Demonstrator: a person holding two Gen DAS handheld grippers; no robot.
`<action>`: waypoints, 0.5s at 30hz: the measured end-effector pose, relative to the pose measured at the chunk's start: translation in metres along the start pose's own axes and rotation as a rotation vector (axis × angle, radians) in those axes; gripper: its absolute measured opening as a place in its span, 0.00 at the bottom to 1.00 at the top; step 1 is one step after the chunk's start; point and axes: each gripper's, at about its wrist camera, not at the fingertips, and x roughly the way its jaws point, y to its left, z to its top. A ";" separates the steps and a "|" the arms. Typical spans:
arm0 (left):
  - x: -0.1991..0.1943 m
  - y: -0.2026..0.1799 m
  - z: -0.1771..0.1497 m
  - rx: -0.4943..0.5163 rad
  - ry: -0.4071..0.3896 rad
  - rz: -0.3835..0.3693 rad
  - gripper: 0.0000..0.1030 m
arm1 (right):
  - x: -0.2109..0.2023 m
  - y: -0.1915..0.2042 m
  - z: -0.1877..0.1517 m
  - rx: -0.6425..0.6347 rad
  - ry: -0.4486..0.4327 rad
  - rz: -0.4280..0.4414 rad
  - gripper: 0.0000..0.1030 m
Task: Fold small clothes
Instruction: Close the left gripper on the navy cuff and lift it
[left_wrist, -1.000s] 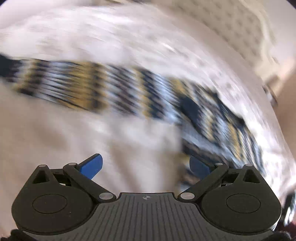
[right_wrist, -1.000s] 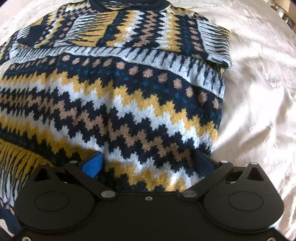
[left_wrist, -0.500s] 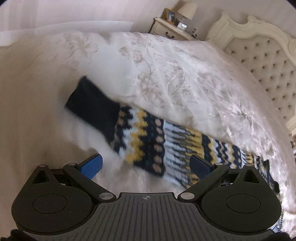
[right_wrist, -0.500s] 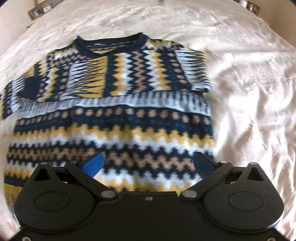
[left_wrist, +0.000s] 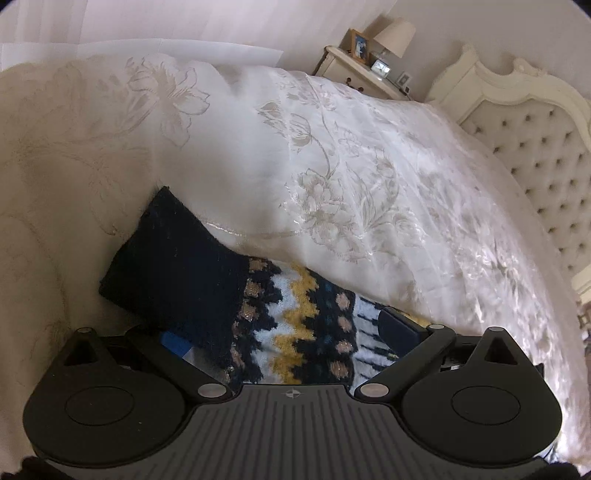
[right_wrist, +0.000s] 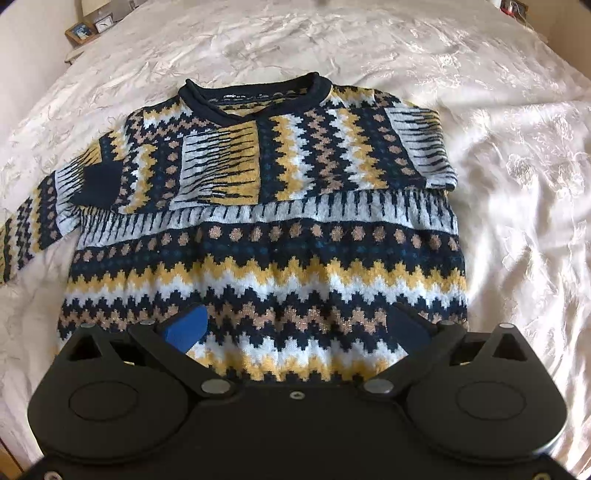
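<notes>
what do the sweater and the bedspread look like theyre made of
Sweater: thick knit, likely wool or acrylic; stepped zigzag stitches, fuzzy navy cuff, faint glittery flecks in the tan yarn.
Bedspread: glossy woven fabric, satin or jacquard by the look; sheen, soft creases, raised floral pattern.

Fuzzy knitted sweater (right_wrist: 266, 236) (glittery threads, perhaps) lies on a glossy, satin-like bedspread (right_wrist: 517, 155).

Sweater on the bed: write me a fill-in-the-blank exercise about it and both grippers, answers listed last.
1. The sweater lies on a white ____.
2. The right gripper has its jaws ____ above the hem.
3. The left gripper straddles a sleeve ending in a plain ____ cuff.
4. The other sleeve is folded ____ the chest.

Answers: bedspread; open; navy; across
</notes>
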 end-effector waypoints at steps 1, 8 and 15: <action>0.000 0.000 0.000 -0.002 -0.001 0.002 0.96 | 0.000 0.000 0.000 0.004 0.004 0.000 1.00; -0.010 0.011 0.002 -0.081 -0.002 0.057 0.26 | 0.005 0.002 0.000 0.009 0.024 0.016 1.00; -0.036 -0.011 0.007 -0.011 -0.071 0.045 0.08 | 0.006 0.005 0.000 -0.008 0.021 0.058 1.00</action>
